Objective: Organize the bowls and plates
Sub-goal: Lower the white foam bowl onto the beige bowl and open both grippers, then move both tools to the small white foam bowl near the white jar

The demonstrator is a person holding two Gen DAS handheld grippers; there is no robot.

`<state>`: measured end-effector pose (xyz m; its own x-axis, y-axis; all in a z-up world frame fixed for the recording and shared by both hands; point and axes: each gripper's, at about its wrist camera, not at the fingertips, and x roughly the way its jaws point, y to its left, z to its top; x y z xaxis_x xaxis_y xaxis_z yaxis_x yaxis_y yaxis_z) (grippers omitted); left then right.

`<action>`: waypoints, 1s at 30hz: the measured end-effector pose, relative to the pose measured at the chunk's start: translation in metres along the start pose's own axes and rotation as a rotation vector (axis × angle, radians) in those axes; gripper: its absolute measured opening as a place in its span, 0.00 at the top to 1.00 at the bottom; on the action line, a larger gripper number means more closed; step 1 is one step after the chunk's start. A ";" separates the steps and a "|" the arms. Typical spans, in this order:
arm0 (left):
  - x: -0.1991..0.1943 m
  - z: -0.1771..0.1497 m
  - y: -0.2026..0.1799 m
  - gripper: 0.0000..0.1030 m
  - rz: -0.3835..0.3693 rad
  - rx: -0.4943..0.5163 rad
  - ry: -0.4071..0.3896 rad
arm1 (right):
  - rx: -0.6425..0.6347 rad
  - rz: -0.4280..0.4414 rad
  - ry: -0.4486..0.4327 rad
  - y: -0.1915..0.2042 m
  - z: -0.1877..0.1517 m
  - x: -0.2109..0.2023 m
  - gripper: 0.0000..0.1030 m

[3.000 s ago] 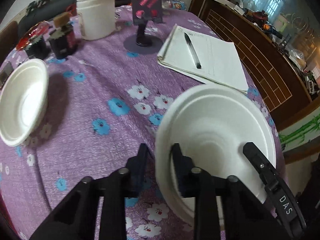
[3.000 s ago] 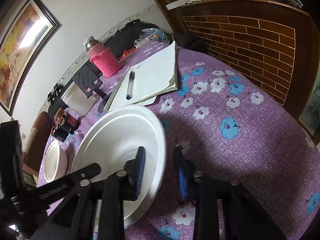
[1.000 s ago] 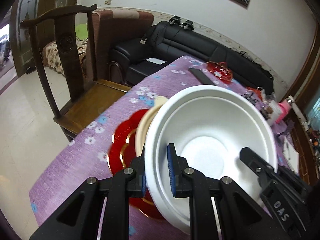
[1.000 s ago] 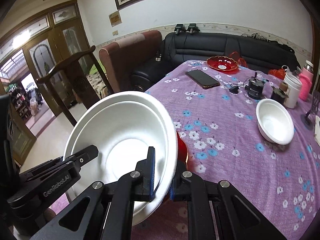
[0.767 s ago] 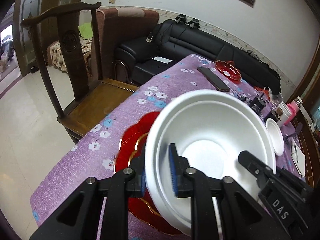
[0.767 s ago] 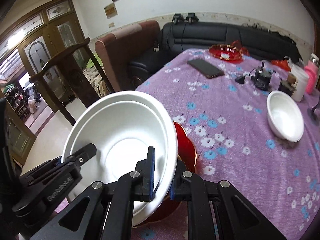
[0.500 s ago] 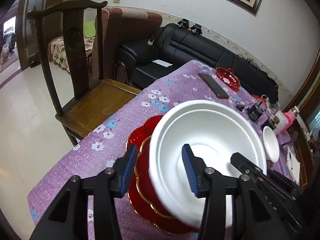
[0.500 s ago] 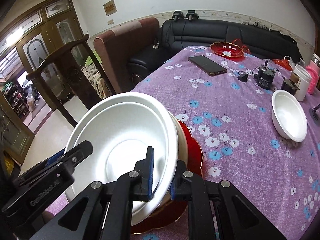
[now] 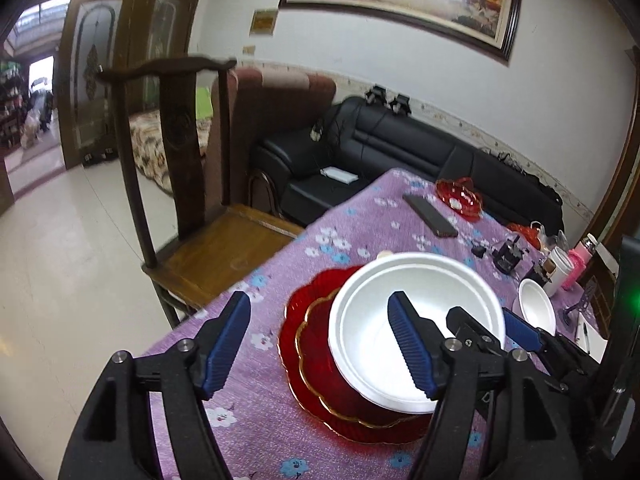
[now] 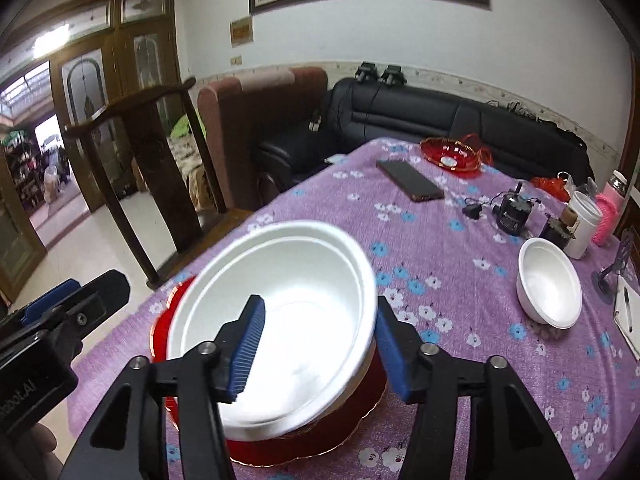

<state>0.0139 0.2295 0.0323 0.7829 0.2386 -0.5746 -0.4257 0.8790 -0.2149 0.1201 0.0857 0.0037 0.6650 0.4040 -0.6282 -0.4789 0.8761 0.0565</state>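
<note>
A large white foam bowl (image 9: 372,344) (image 10: 288,280) rests on a stack of red gold-rimmed plates (image 9: 316,356) (image 10: 340,436) near the table's near corner. My left gripper (image 9: 324,344) is open, its jaws wide apart around the bowl's left rim. My right gripper (image 10: 320,344) is open, its jaws on either side of the bowl's right rim without pinching it. A smaller white bowl (image 10: 548,288) (image 9: 538,308) sits alone farther right on the purple flowered cloth.
A phone (image 10: 410,186), a red glass dish (image 10: 452,154), a black charger (image 10: 512,212), a white cup (image 10: 582,224) and a pink bottle (image 10: 610,212) lie farther back. A wooden chair (image 9: 180,184) stands at the table's left edge. A notepad with pen (image 10: 628,312) is at far right.
Both grippers carried the large bowl to the red plates, set it on them and opened. They have drawn back a little from it.
</note>
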 end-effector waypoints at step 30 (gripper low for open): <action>-0.080 -0.027 -0.099 0.21 -0.004 0.304 -0.116 | 0.131 -0.133 -0.198 -0.109 -0.013 -0.156 0.33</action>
<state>-0.0192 0.1119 0.0783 0.8383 0.2647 -0.4766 -0.2810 0.9589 0.0384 0.0616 -0.0762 0.0857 0.8225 0.3149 -0.4737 -0.3098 0.9464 0.0914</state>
